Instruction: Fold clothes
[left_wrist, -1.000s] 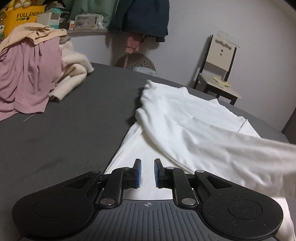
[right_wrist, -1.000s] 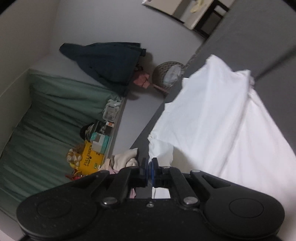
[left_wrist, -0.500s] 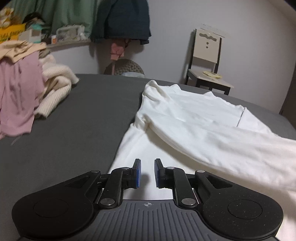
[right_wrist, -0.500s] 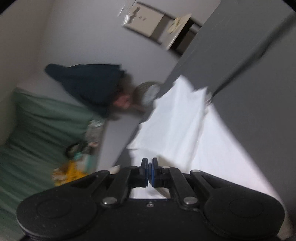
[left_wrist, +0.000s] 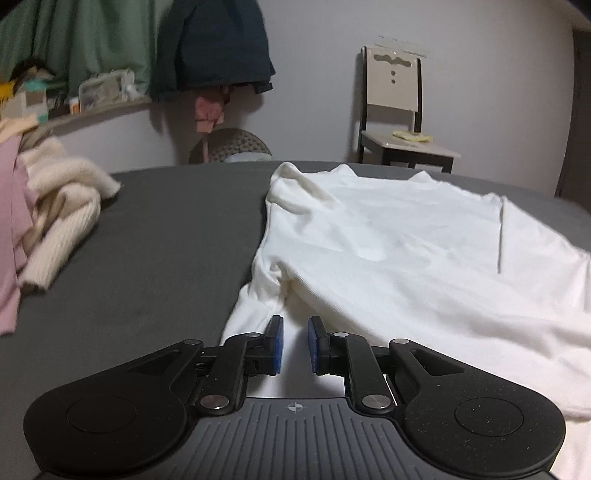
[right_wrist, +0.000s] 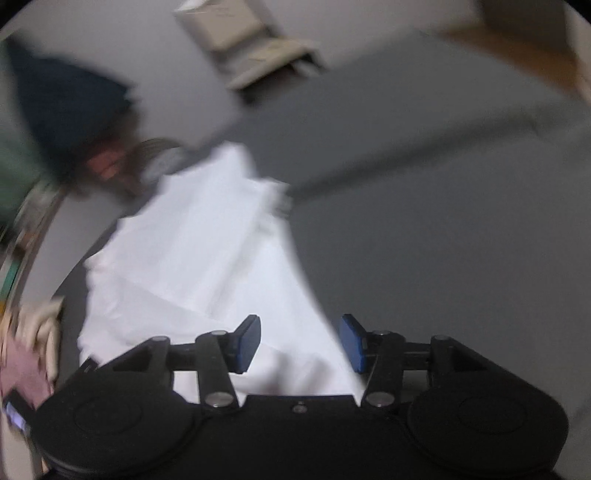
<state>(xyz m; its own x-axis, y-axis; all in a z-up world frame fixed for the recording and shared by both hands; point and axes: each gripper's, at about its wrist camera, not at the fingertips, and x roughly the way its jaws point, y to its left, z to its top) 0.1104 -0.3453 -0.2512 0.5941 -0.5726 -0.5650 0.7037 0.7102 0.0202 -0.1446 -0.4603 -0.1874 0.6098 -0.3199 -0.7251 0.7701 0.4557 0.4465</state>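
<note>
Right gripper, pinched tight on the white top half a second ago, now has fingers spread wide: sleeve dropped across the body, so the sleeve fold looks done. Left gripper hovers at the hem, fingers slightly apart, holding nothing. The top lies flat on the gray bed, long axis running 6 to 12 o'clock, collar at 12.

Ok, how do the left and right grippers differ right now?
The left gripper has a narrow gap between its pads; the right gripper is spread wide. The left view is sharp, the right motion-blurred. Both are open, holding nothing, over the white long-sleeved shirt on the gray surface.
</note>
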